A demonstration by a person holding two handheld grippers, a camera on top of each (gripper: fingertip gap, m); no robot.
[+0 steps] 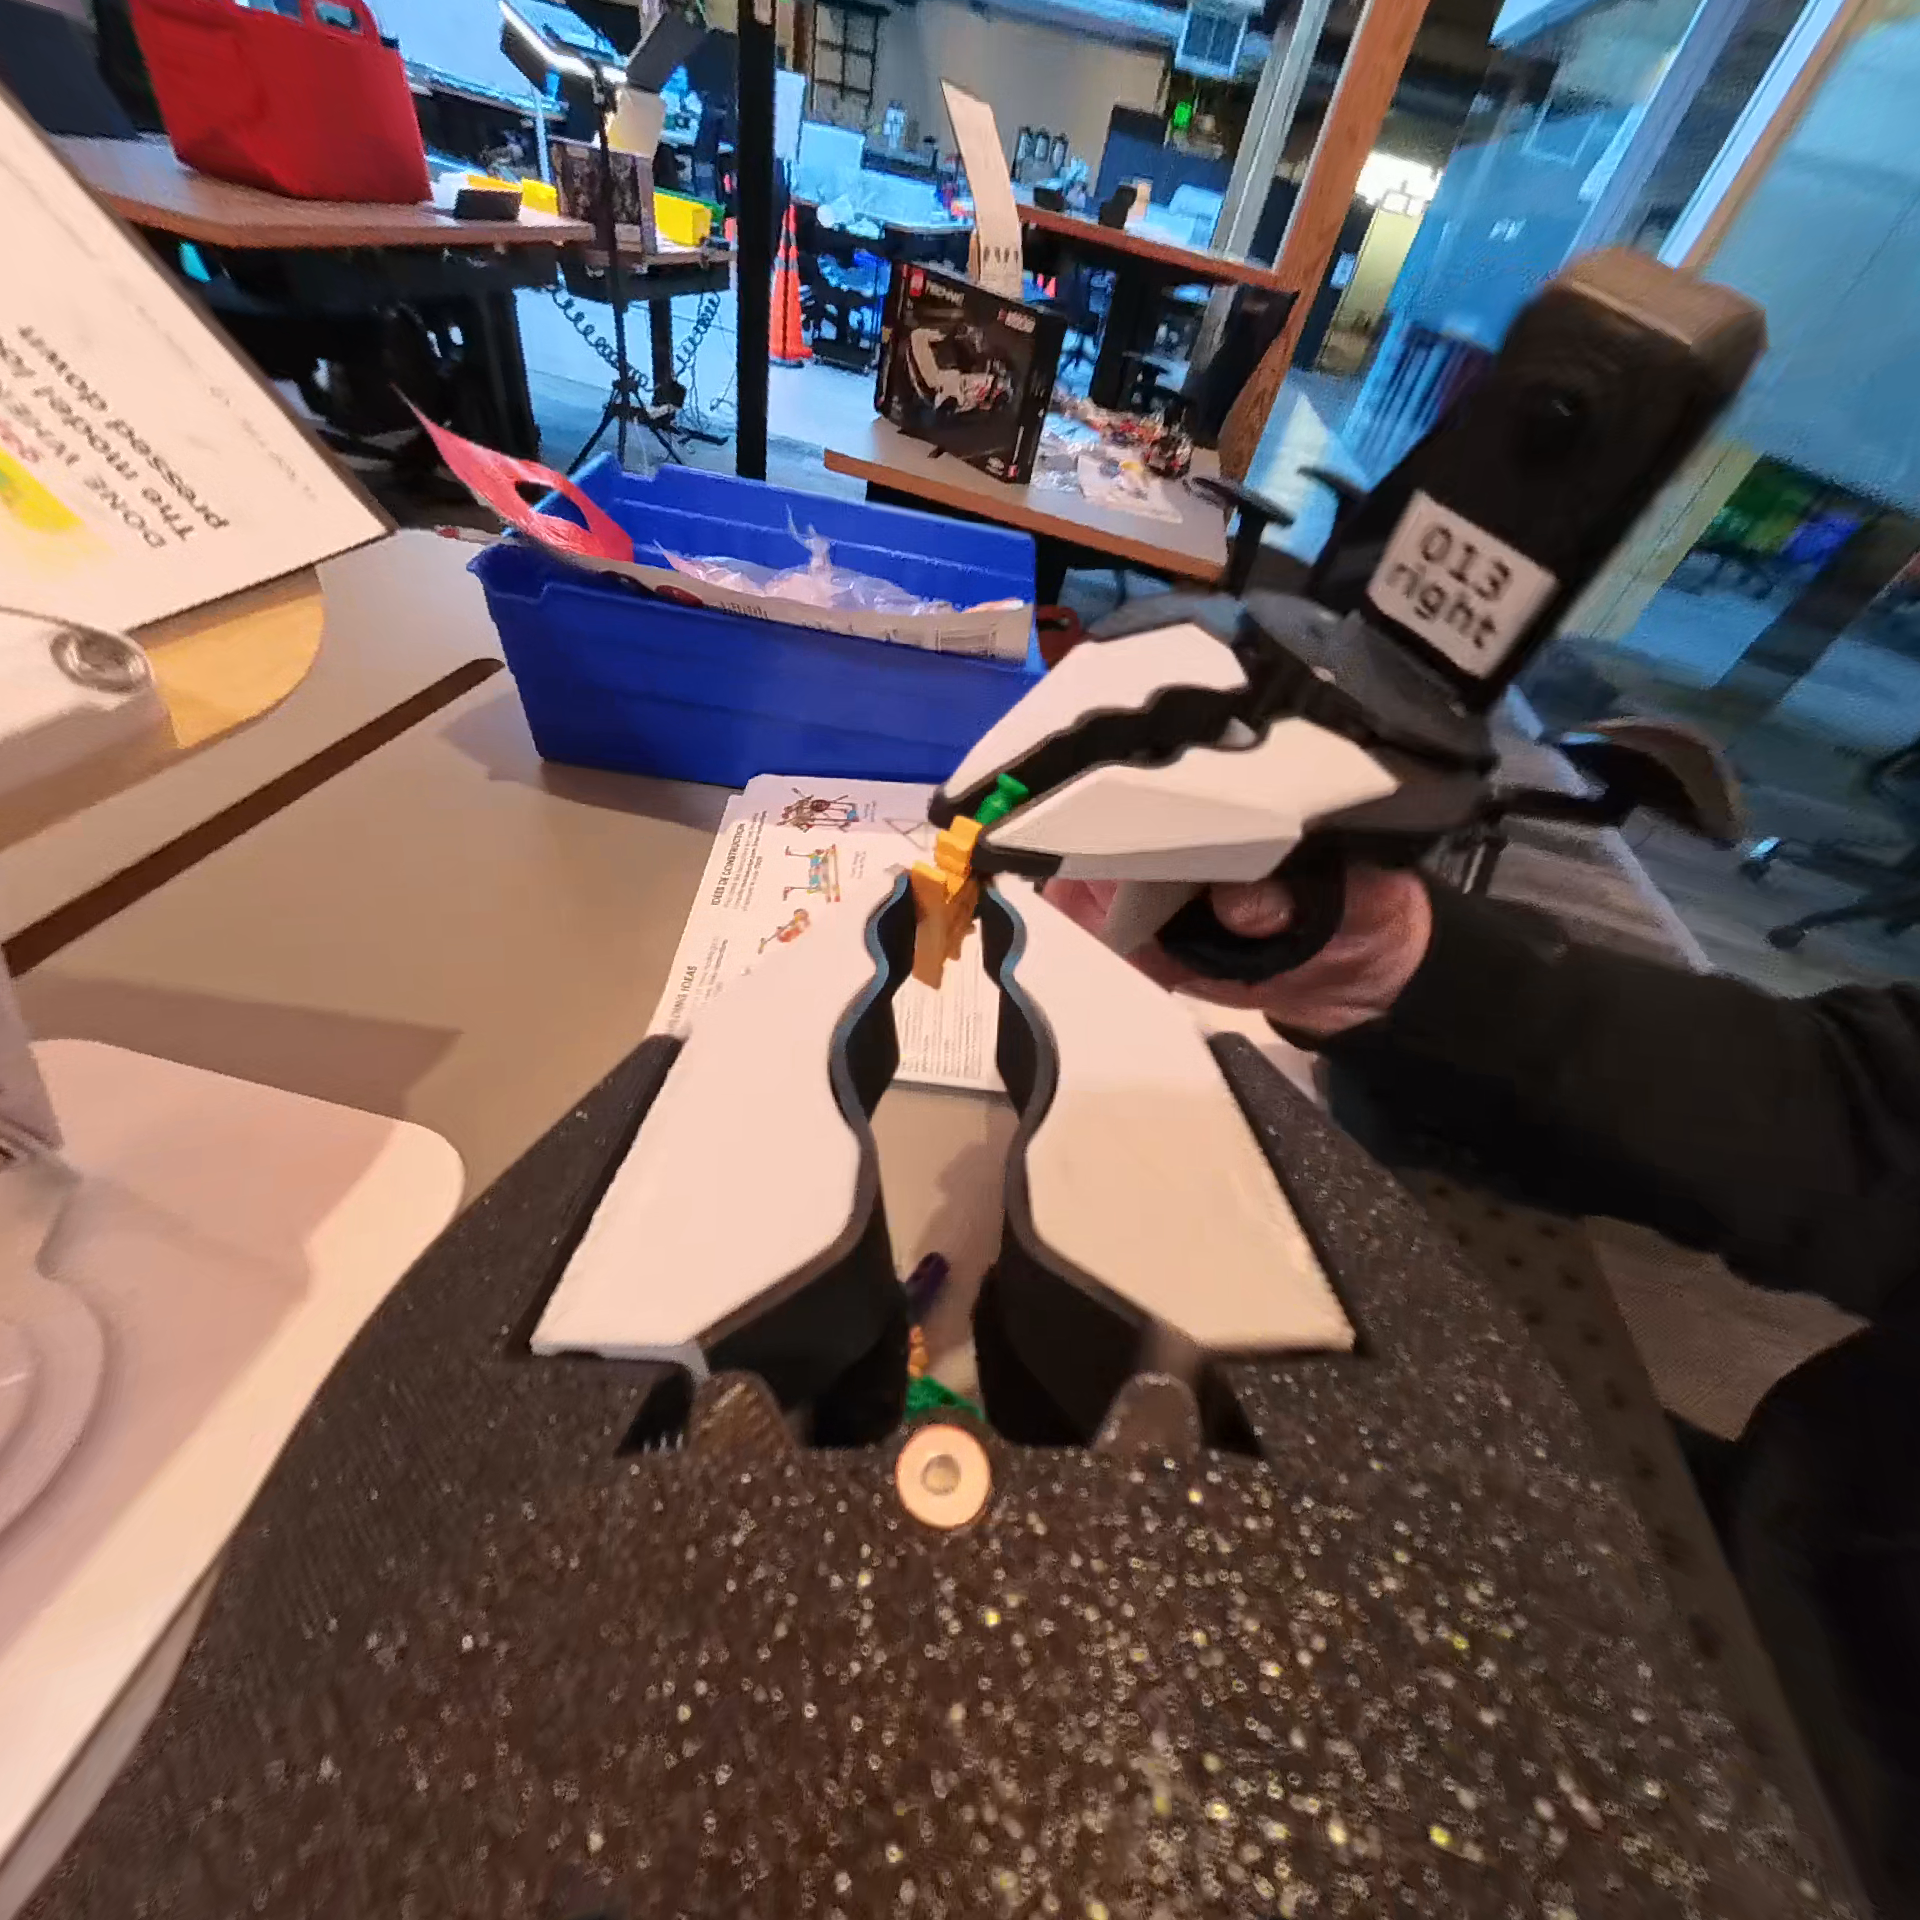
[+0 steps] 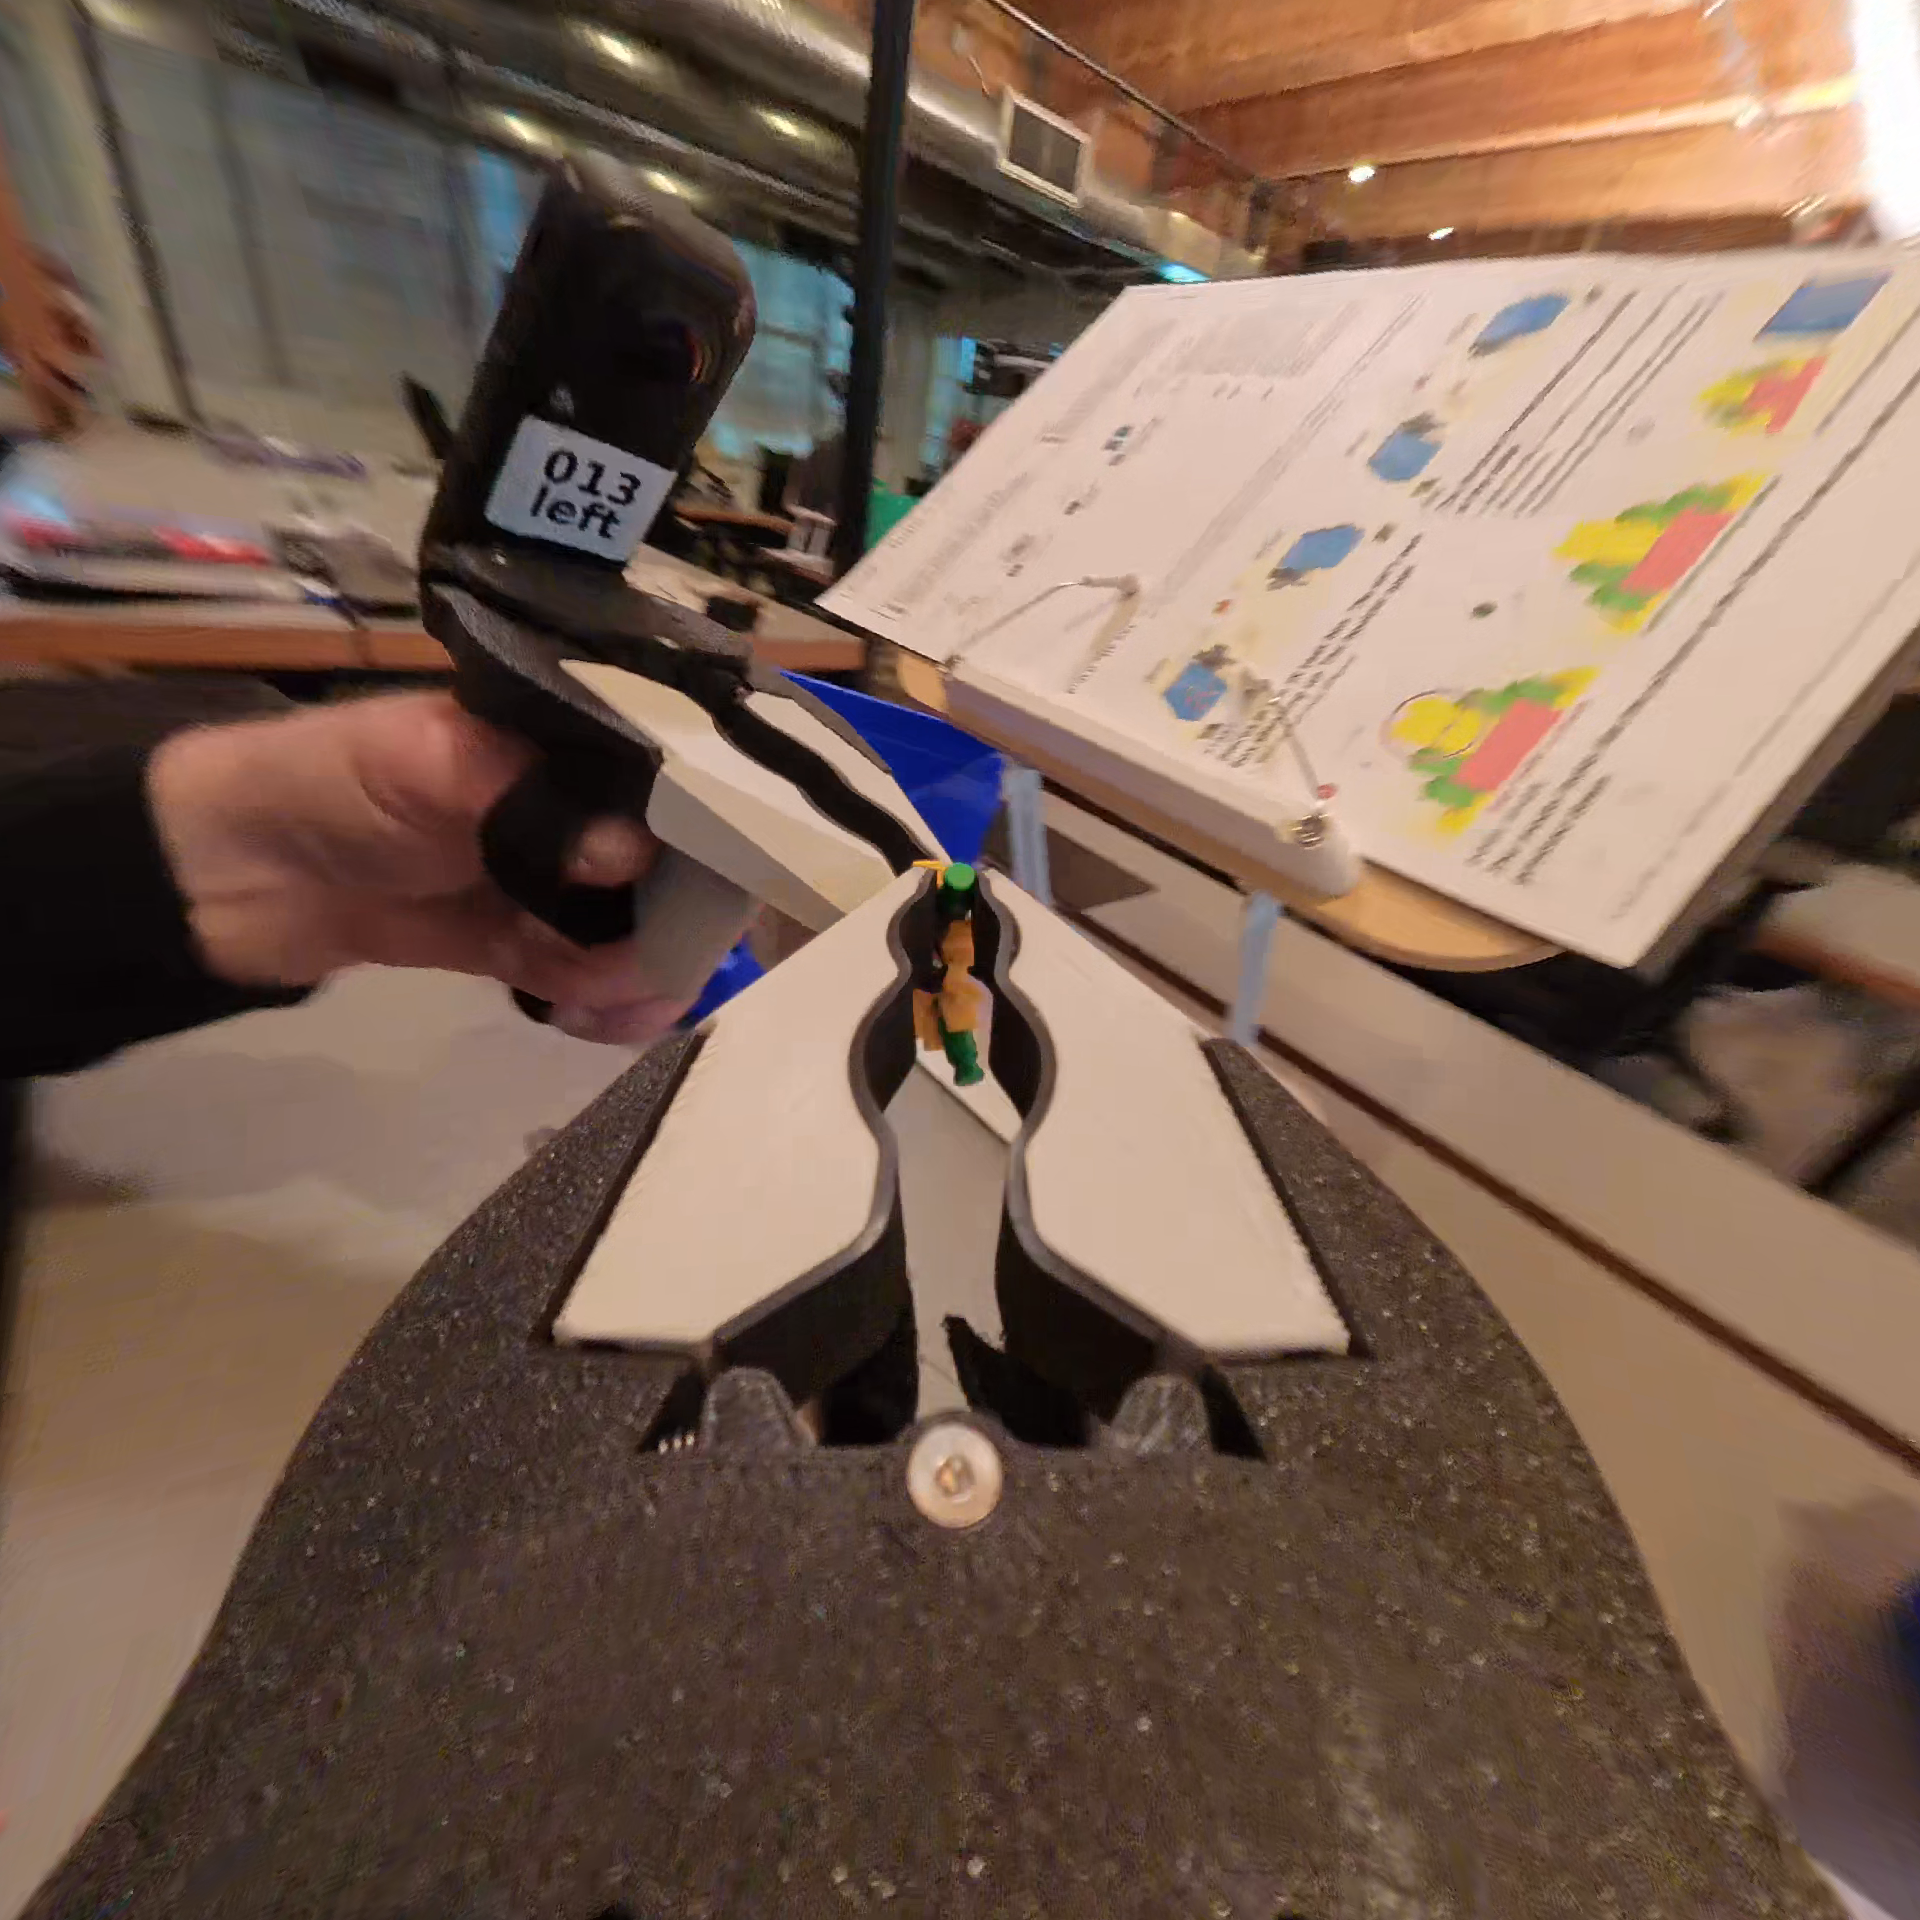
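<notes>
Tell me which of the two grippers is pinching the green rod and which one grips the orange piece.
The right gripper pinches the green rod; the left gripper grips the orange piece.

Left gripper [image 1: 943, 902]: white fingers, black inner pads, black speckled body. Right gripper [image 1: 961, 821]: same white/black scheme, white label on black housing. Part [image 1: 943, 914] between tips: orange-yellow. Peg [image 1: 1000, 795] on it: green. Bin [image 1: 748, 665]: solid blue. Leaflet [image 1: 800, 883] under the tips: white with small coloured prints. Instruction sheet [image 2: 1455, 540]: white, with blue, yellow, red and green block diagrams. Sleeve [image 1: 1662, 1101]: black.
</notes>
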